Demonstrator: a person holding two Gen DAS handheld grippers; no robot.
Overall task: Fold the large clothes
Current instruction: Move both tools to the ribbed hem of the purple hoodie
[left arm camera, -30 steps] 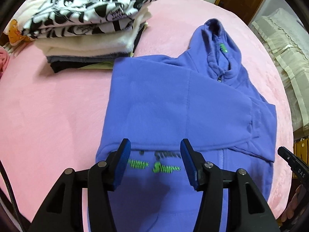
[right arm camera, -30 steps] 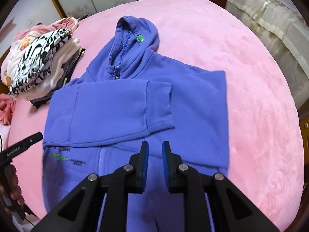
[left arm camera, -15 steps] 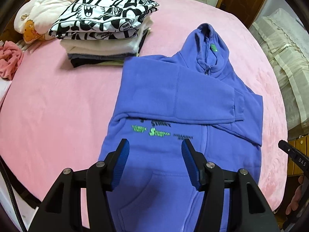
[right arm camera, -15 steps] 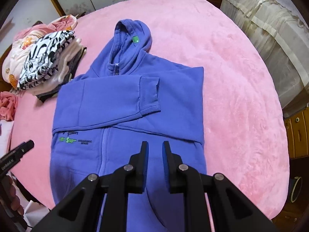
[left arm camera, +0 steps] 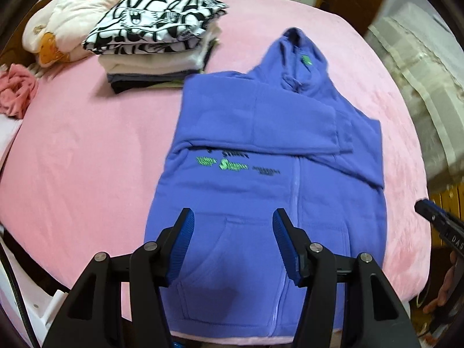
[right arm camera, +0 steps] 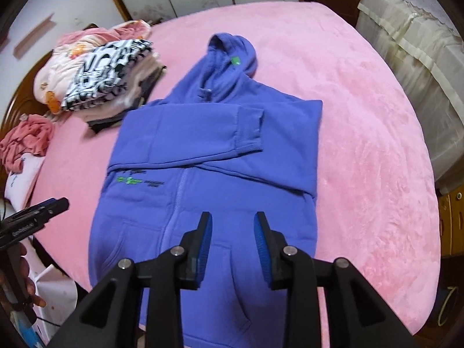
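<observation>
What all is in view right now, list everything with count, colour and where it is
hoodie: one, blue-purple with green print, flat on the bed, sleeves folded across the chest
bed cover: one, pink, under everything
stack of folded clothes: one, black-and-white print on top, far left of the hoodie
quilt: one, cream with orange flowers, behind the stack
crumpled cloth: one, pink, far left edge
covered furniture: one, cream, right of the bed
left hand-held gripper: black, blue pads, open above the hem
right hand-held gripper: same, open above the hem
</observation>
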